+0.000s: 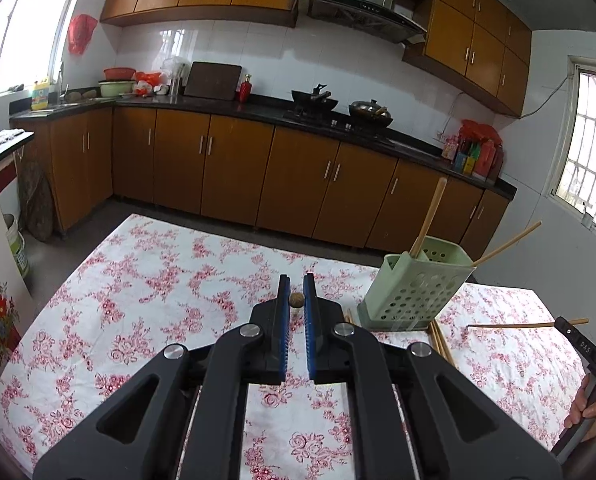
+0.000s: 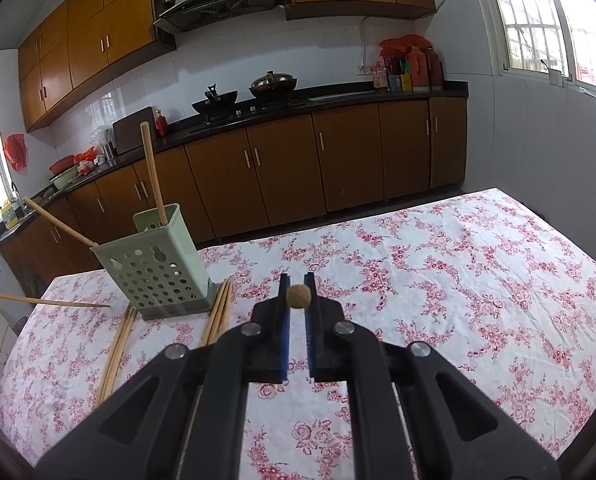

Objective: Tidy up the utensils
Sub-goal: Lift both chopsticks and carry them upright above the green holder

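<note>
A green perforated utensil holder (image 1: 412, 284) (image 2: 155, 262) stands on the floral tablecloth with two chopsticks leaning in it (image 1: 428, 220) (image 2: 153, 176). More chopsticks lie on the cloth beside its base (image 2: 217, 314) (image 2: 117, 350) (image 1: 442, 340). My left gripper (image 1: 296, 286) is shut on a chopstick, seen end-on as a round tip (image 1: 296, 300). My right gripper (image 2: 298, 284) is shut on a chopstick, its round end (image 2: 298, 296) between the blue pads. In the left wrist view the right gripper (image 1: 578, 340) holds its chopstick (image 1: 514, 325) level, right of the holder.
The table (image 2: 458, 264) has a white cloth with red flowers. Brown kitchen cabinets (image 1: 233, 168) and a black counter with woks (image 1: 370, 114) run behind. A window (image 2: 538, 12) is at the right. A person's hand (image 1: 590, 412) shows at the right edge.
</note>
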